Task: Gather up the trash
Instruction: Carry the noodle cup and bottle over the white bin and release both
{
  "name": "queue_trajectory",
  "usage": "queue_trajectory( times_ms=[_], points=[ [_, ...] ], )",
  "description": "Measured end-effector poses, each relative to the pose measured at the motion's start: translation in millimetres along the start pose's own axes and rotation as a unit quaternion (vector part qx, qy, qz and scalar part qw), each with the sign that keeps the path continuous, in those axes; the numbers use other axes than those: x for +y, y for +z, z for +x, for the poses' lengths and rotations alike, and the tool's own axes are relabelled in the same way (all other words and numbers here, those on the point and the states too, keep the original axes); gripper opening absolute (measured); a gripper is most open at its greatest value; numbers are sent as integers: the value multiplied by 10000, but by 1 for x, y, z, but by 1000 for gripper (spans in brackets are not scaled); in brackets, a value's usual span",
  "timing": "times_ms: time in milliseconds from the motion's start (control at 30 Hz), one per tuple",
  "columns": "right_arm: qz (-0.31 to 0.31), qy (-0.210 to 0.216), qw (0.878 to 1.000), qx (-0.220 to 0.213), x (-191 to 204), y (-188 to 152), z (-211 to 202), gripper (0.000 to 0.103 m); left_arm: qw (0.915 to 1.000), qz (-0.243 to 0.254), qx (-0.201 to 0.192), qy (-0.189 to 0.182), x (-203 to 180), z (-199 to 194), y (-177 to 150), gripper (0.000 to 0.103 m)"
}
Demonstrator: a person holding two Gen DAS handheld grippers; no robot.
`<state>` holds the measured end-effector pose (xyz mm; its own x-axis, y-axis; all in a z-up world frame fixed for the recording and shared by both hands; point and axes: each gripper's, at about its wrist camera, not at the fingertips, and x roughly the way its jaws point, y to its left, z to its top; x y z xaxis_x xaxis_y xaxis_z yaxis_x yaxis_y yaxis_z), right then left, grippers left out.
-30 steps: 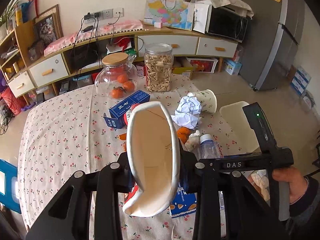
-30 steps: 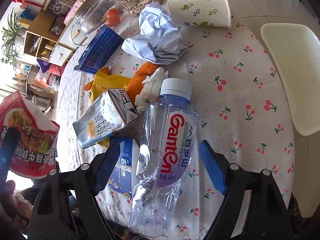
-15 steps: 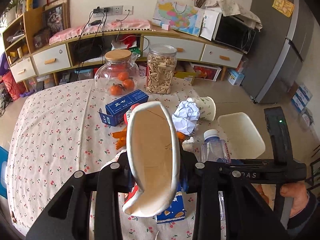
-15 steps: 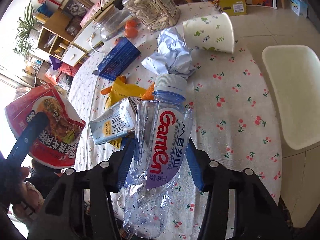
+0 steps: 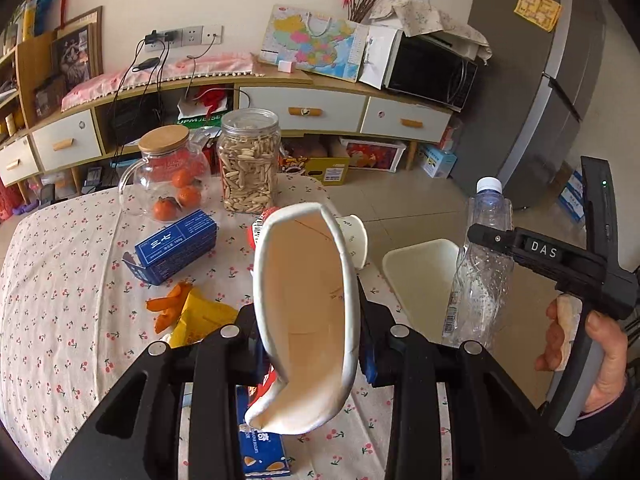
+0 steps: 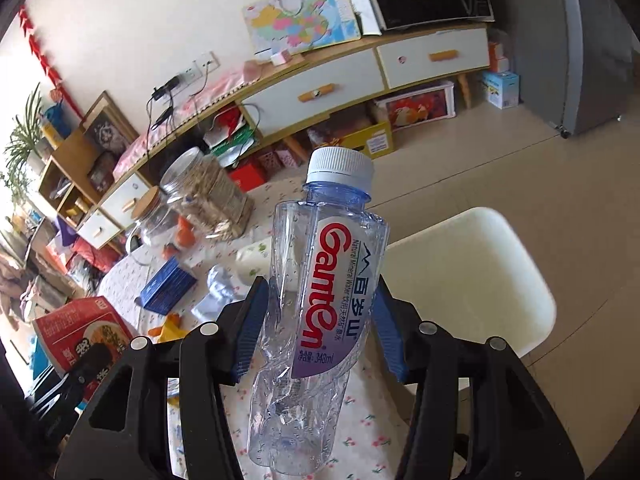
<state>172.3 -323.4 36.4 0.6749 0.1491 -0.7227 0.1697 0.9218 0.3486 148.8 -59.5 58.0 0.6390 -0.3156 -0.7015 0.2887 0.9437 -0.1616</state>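
My left gripper [image 5: 310, 332] is shut on a squashed paper noodle bowl [image 5: 304, 312], white inside and red outside, held above the table; the bowl also shows in the right wrist view [image 6: 80, 332]. My right gripper [image 6: 316, 316] is shut on a crumpled clear Ganten water bottle [image 6: 324, 296] with a white cap, lifted upright off the table; the bottle also shows in the left wrist view [image 5: 480, 268] at the right. On the floral tablecloth [image 5: 60, 320] lie a blue box [image 5: 176, 246], orange peels [image 5: 170, 306], a yellow wrapper [image 5: 204, 316] and a tipped paper cup [image 5: 354, 236].
A glass jar of oranges [image 5: 168, 184] and a jar of seeds [image 5: 250, 160] stand at the table's far side. A white chair [image 6: 472, 276] sits right of the table. A small blue carton [image 5: 262, 444] lies under the left gripper. A sideboard [image 5: 304, 108] and fridge [image 5: 540, 80] stand behind.
My right gripper closed on the water bottle and lifted it upright off the table. My left gripper, still holding the bowl, rose and tilted up.
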Motion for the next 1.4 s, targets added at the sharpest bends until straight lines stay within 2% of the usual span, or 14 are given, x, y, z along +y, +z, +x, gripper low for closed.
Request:
queue_trajectory(
  times_ms=[167, 367, 400, 433, 467, 533, 733, 933, 1233, 1333, 1400],
  points=[
    [361, -1016, 9924, -590, -52, 12, 5, 49, 9997, 120, 14, -192, -32, 21, 7, 33],
    [567, -1871, 9784, -667, -89, 13, 25, 51, 9990, 137, 93, -416, -68, 58, 12, 33],
    [596, -1916, 9775, -644, -92, 12, 25, 51, 9988, 127, 111, -456, -74, 64, 12, 33],
    [643, -1965, 9764, -626, -95, 13, 26, 56, 9986, 123, 133, -497, -80, 71, 13, 33],
    [666, -2026, 9748, -650, -96, 13, 24, 69, 9983, 133, 162, -539, -86, 78, 13, 33],
    [716, -2188, 9694, -854, -96, 12, 15, 78, 9978, 161, 202, -612, -98, 89, 15, 33],
    [940, -2540, 9531, -1351, -106, 19, -14, 91, 9958, 148, 221, -879, -128, 108, 25, 34],
    [1251, -2849, 9365, -1617, -126, 21, -35, 94, 9932, 72, 333, -1109, -152, 125, 33, 34],
    [1575, -3019, 9254, -1662, -151, 23, -48, 94, 9898, 133, 475, -1336, -194, 151, 50, 36],
    [1596, -3107, 9215, -1698, -153, 23, -51, 94, 9885, 73, 632, -1371, -202, 161, 56, 61],
    [1587, -3147, 9202, -1705, -155, 23, -51, 95, 9894, 66, 597, -1323, -203, 160, 56, 65]
  ],
)
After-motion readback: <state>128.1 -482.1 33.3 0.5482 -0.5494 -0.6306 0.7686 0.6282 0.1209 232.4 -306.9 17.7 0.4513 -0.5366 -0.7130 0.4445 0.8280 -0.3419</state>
